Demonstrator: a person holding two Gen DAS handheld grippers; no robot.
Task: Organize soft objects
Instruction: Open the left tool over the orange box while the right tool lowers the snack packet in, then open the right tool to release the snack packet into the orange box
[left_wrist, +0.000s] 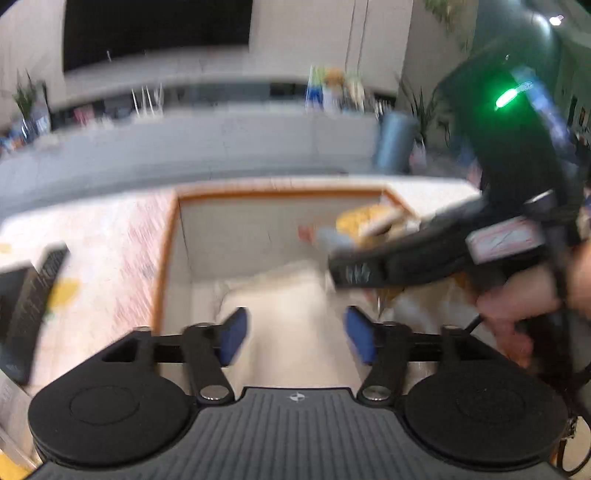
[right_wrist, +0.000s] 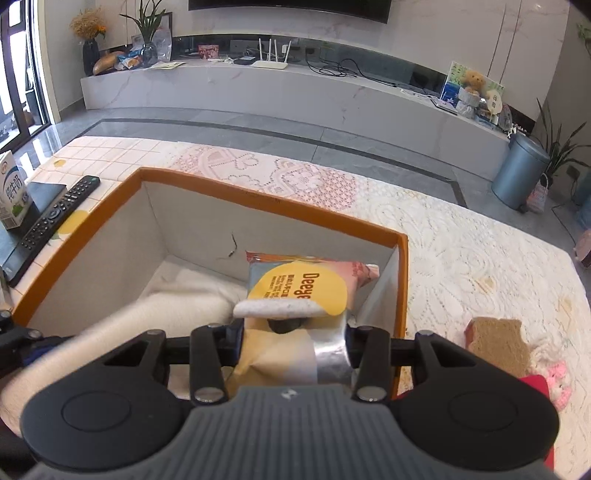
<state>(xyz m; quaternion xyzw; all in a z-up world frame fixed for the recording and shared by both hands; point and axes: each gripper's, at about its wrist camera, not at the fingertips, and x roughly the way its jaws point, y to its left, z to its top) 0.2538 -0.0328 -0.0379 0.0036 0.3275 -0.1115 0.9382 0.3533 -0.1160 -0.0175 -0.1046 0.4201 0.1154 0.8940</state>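
Partly done: white towel (right_wrist: 192, 295) already in orange-rimmed box (right_wrist: 258, 201), snack packet (right_wrist: 295, 295) clamped in right gripper (right_wrist: 293, 343) above it, left gripper (left_wrist: 291, 332) wide, empty, sponge (right_wrist: 496, 343) outside.

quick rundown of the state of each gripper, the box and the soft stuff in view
left gripper: open, nothing between its blue pads
right gripper: shut on the yellow and pink snack packet, over the box
orange-rimmed cardboard box: open-topped
white folded towel: lying inside the box
brown sponge: on the lace tablecloth, outside the box
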